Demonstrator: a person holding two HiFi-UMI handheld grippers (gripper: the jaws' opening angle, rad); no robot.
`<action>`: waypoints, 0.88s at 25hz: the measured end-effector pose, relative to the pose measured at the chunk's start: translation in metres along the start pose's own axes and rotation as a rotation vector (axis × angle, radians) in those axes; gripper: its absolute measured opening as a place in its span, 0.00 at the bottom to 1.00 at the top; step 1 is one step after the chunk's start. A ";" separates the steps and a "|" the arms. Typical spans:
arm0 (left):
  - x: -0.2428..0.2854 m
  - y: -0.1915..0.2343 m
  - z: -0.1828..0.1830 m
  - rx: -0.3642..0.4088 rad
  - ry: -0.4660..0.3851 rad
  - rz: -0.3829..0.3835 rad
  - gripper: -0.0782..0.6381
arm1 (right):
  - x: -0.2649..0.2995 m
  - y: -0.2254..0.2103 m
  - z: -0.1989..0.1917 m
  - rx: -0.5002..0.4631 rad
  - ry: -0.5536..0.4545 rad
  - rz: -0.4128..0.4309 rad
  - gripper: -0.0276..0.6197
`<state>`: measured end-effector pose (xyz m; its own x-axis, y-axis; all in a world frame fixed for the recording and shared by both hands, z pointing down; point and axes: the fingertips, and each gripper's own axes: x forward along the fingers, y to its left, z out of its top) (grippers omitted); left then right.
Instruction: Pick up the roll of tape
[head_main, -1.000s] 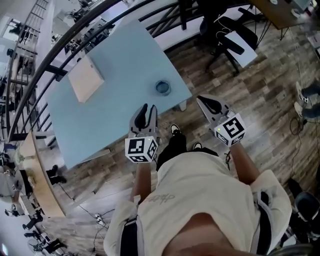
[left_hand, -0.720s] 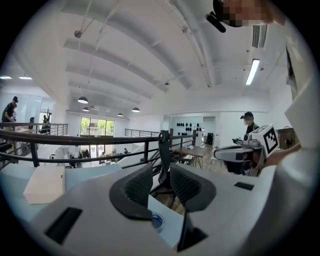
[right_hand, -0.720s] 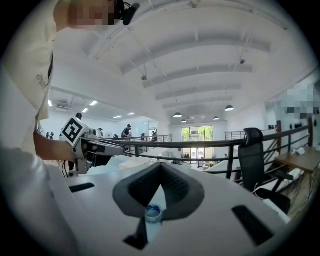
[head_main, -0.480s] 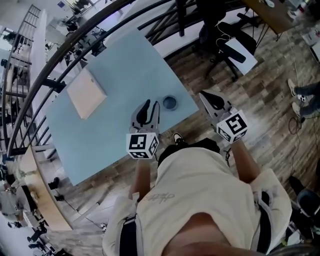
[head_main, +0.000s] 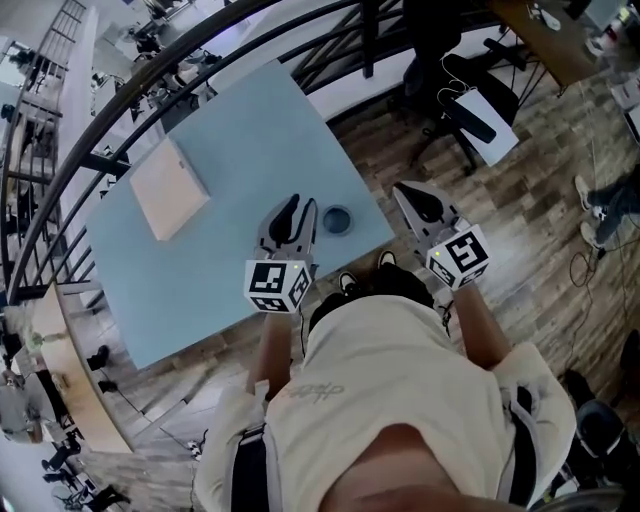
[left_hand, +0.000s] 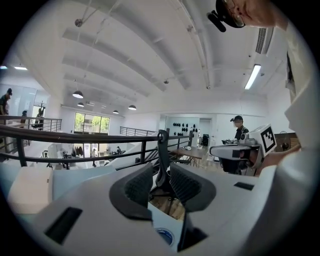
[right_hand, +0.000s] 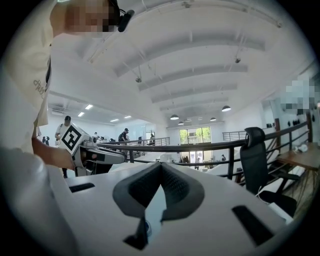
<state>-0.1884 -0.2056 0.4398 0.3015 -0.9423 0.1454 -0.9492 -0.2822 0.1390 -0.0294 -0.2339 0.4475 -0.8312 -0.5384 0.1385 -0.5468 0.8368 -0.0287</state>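
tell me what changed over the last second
The person stepped closer to the table, bringing the left gripper forward until it sits just left of the roll of tape. The right gripper came along, off the table. Nothing was grasped or released. The tape and the board stayed put.

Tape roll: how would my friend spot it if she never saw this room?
Find the big light-blue table. Look near its corner closest to the person, just beside the left gripper. The tape roll is the small dark-blue ring, unlike the flat tan board.
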 end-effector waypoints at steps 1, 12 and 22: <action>0.004 -0.001 0.002 0.003 -0.002 0.013 0.27 | 0.002 -0.005 0.000 -0.005 0.000 0.015 0.05; 0.016 -0.023 0.004 0.002 0.002 0.123 0.27 | 0.008 -0.041 0.003 -0.043 0.009 0.150 0.05; 0.018 -0.027 -0.023 0.030 0.102 0.101 0.27 | 0.015 -0.032 -0.003 -0.028 0.010 0.186 0.05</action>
<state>-0.1549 -0.2108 0.4610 0.2103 -0.9435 0.2560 -0.9770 -0.1935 0.0893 -0.0240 -0.2682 0.4534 -0.9167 -0.3730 0.1430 -0.3804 0.9244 -0.0274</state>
